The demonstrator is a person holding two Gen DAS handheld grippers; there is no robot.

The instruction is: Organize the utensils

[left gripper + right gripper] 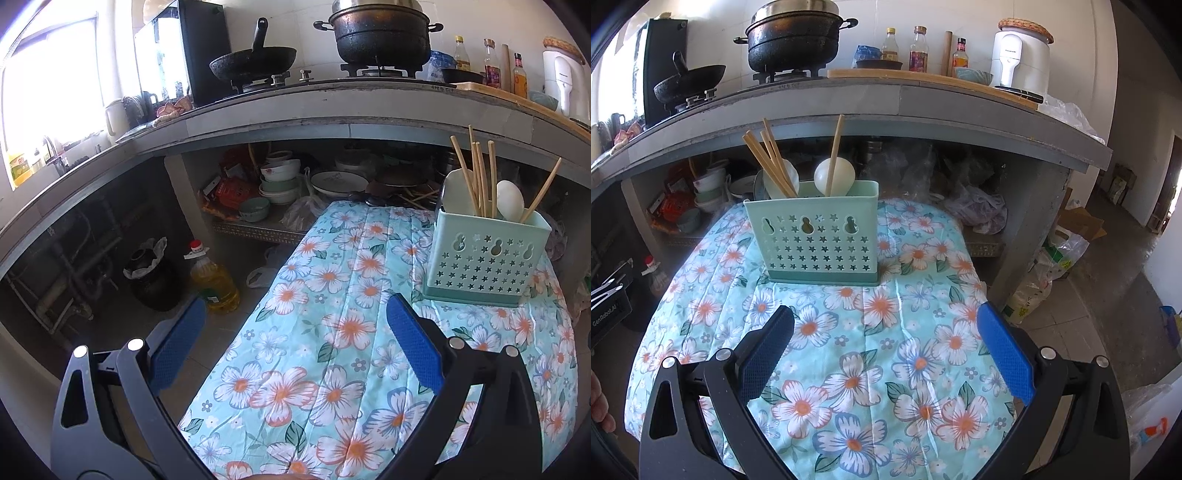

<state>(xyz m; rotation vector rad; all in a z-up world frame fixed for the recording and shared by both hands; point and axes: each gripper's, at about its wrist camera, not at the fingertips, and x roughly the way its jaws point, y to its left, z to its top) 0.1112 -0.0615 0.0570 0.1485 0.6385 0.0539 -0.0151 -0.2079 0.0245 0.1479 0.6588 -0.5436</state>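
Note:
A mint-green perforated utensil holder (485, 256) (816, 240) stands upright on the floral-covered table (332, 332) (857, 332). Inside it are several wooden chopsticks (480, 177) (768, 162) and two white spoons (509, 201) (834, 177), bowls up. My left gripper (295, 314) hovers open over the table's left part, the holder ahead to its right. My right gripper (886, 321) is open too, nothing between its blue pads, with the holder ahead and slightly left. No loose utensils lie on the cloth.
A grey kitchen counter (295, 110) (923, 103) with a wok, black pot, bottles and a white appliance runs behind the table. Bowls and plates (280, 181) sit on the shelf below. An oil bottle (214, 280) and bags stand on the floor.

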